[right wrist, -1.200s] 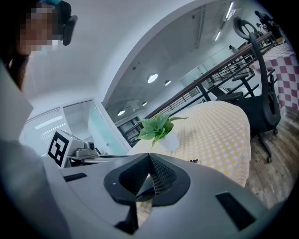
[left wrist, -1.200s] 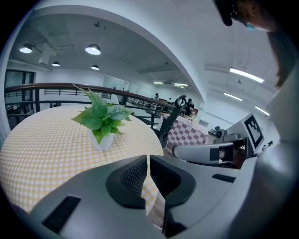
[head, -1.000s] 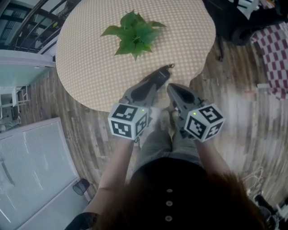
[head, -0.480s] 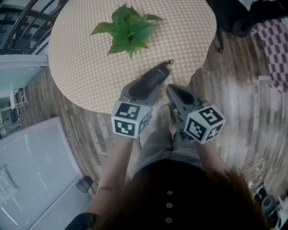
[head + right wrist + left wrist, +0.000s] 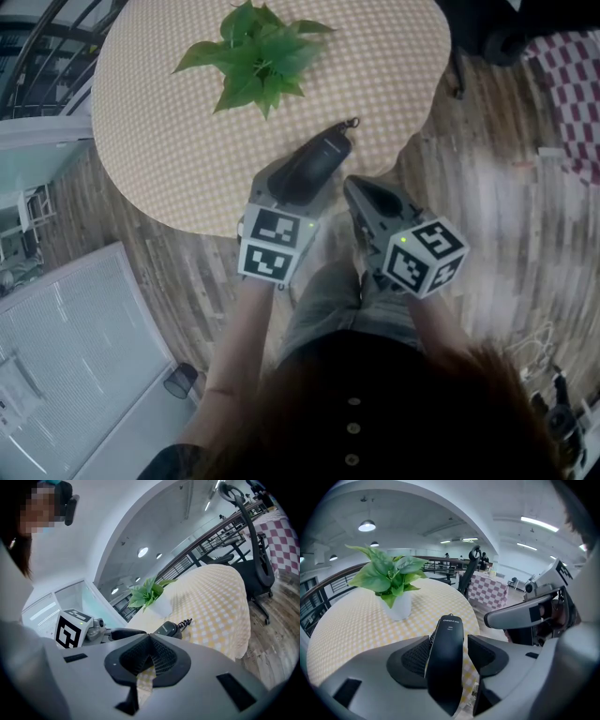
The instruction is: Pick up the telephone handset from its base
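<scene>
The black telephone handset lies lengthwise between the jaws of my left gripper, over the near part of the round checkered table. Its coiled cord end points away from me. In the left gripper view the handset fills the middle; the jaws have just been opening, and a gap shows beside the right pad. Whether the handset rests on the cloth I cannot tell. My right gripper hovers beside it at the table's edge, with its pads pressed together and holding nothing.
A potted green plant stands farther back on the table. A black office chair and a red-checkered cloth are off to the right. A white cabinet stands at the lower left, on wooden floor.
My left gripper has sunk and rolled, and its jaws have opened around the handset. The right gripper has lowered slightly. The table and plant have shifted up in the head view.
</scene>
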`<state>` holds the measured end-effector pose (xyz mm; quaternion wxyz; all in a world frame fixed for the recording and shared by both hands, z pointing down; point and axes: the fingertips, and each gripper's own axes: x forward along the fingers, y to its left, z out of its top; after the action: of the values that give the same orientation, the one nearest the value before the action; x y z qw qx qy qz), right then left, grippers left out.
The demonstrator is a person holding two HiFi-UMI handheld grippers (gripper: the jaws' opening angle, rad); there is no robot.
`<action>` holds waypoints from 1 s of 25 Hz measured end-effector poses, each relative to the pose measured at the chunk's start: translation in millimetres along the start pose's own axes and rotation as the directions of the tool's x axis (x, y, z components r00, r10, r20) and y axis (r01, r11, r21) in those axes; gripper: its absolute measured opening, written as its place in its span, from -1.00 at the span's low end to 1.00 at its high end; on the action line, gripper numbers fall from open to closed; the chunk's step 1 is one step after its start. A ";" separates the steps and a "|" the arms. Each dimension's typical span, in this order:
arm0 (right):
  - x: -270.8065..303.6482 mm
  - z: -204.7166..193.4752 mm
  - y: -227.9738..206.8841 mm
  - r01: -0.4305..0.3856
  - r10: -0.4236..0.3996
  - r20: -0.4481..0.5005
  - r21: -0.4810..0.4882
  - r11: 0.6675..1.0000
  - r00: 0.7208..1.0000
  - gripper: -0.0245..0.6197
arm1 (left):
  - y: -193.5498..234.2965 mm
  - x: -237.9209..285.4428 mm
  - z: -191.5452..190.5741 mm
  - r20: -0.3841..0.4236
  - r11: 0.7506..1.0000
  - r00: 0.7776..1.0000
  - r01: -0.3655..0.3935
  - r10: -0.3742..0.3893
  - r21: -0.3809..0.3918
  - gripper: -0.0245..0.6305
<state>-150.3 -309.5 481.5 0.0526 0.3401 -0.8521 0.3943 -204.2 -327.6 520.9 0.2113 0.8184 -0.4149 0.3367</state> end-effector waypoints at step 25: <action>-1.3 -3.7 -16.4 0.030 -0.031 0.001 0.055 0.998 1.000 -0.90 | 0.9 14.2 -18.6 -0.129 0.995 0.991 0.034 -0.021 0.094 -0.16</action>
<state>-139.7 -313.7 494.0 0.0483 0.3548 -0.8357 0.4163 -205.8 -324.1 544.0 0.2023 0.8100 -0.3725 0.4051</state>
